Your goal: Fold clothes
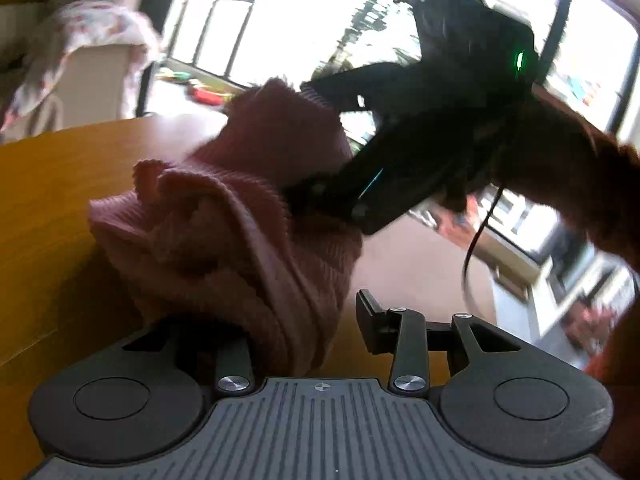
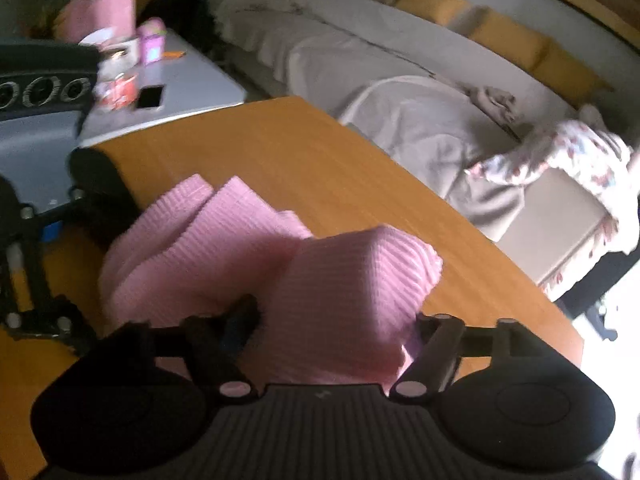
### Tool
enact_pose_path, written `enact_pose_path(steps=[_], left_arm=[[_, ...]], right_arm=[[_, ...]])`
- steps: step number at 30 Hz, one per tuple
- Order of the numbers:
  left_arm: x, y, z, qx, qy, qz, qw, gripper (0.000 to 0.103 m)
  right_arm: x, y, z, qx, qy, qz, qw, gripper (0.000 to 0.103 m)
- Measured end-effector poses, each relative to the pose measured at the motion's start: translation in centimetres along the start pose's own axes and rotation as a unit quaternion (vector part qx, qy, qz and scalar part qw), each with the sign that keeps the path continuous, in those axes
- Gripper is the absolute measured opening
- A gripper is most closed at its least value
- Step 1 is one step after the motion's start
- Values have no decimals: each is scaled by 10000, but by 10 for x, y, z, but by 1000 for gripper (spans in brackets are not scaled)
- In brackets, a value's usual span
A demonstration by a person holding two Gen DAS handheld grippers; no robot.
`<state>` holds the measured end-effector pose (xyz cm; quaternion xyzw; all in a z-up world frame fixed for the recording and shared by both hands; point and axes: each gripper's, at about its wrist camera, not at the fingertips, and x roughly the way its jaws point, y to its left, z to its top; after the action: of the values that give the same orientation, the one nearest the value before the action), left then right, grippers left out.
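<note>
Left wrist camera: my left gripper (image 1: pixel 308 320) stands with its jaws spread wide over the wooden table (image 1: pixel 52 184), the pink ribbed garment (image 1: pixel 224 216) bunched in a heap that spills into the gap and covers the left-hand finger, while the right-hand finger (image 1: pixel 370 322) stands bare and clear of the cloth. Ahead, my right gripper (image 1: pixel 316 140) reaches in from the upper right, one finger above and one below an upper fold of the same garment; the frame is blurred, but the cloth sits between those fingers. A sleeve (image 1: pixel 576 184) in a rust colour shows behind that gripper, and bright windows (image 1: pixel 304 12) fill the background, with a floral cloth (image 1: pixel 96 36) draped at far left. Right wrist camera: the pink garment lies on the table (image 2: pixel 304 160) near its curved edge, one thick fold rising straight into my right gripper (image 2: pixel 332 328), whose two fingers sit on either side of the fabric; I cannot tell from this view how firmly they press. The left gripper's body (image 2: pixel 44 240) is visible at the left edge beside the cloth. Beyond the table are a covered sofa (image 2: pixel 400 92) with yellow cushions (image 2: pixel 500 36) and a low white table (image 2: pixel 188 76) holding small items.
</note>
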<state>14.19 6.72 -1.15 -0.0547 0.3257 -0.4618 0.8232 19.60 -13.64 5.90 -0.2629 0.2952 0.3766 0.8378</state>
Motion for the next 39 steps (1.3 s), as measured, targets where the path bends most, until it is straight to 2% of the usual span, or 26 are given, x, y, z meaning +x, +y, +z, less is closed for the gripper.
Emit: enact_pose_path(steps=[5,8,10,13,15,17,19,21,22,25,28,30,32,33,36,37,39], left_arm=[[-7,12,5,-416,-202,306,9985,41],[-12,12,12,-390,-360,318,9981,41],[-7,15,22,-273,-443,337,9981,40],[-5,16,32,-408,-494,147,9978,31],[-4,21,35,-603,-540,65,9967,29],[0,29,36,-757,-507,240,9956,29],[7,37,36,-824,-375,483,9947,29],[13,44,36,-868,-261,709,9934,33],[13,45,35,-837,-266,770,9932,34],[0,44,31,-871,-400,928,9911,44],[-15,36,30,-650,-605,1263,9880,58],[-29,28,32,-480,-816,1477,9845,81],[-50,12,28,-402,-1125,1528,9810,88],[-59,5,28,-364,-1251,1519,9798,88],[-69,-9,31,-266,-1396,1251,9819,81],[-66,-10,34,-264,-1352,1204,9831,79],[-54,-9,41,-235,-1244,1250,9840,75]], right_arm=[[-36,-23,-12,781,-759,-391,9933,77],[-44,-34,-30,1247,-951,-444,9866,74],[-42,-44,-40,1760,-1087,-241,9781,34],[-41,-60,-50,2526,-1325,-30,9585,31],[-32,-71,-55,2884,-1329,-57,9482,34],[-9,-78,-60,2956,-1115,-323,9482,40],[10,-79,-63,2859,-893,-509,9527,56],[10,-87,-67,3056,-936,-439,9465,69],[10,-90,-68,3153,-957,-405,9433,72],[11,-101,-73,3445,-1020,-301,9328,73],[-9,-103,-75,3523,-1344,-365,9255,78],[-23,-100,-77,3481,-1507,-531,9237,81],[-37,-95,-80,3420,-1642,-722,9224,81],[-41,-92,-80,3331,-1662,-812,9246,78],[-46,-74,-74,2841,-1649,-1056,9386,47],[-49,-67,-71,2704,-1698,-1101,9412,41],[-52,-58,-65,2592,-1857,-1027,9422,37]])
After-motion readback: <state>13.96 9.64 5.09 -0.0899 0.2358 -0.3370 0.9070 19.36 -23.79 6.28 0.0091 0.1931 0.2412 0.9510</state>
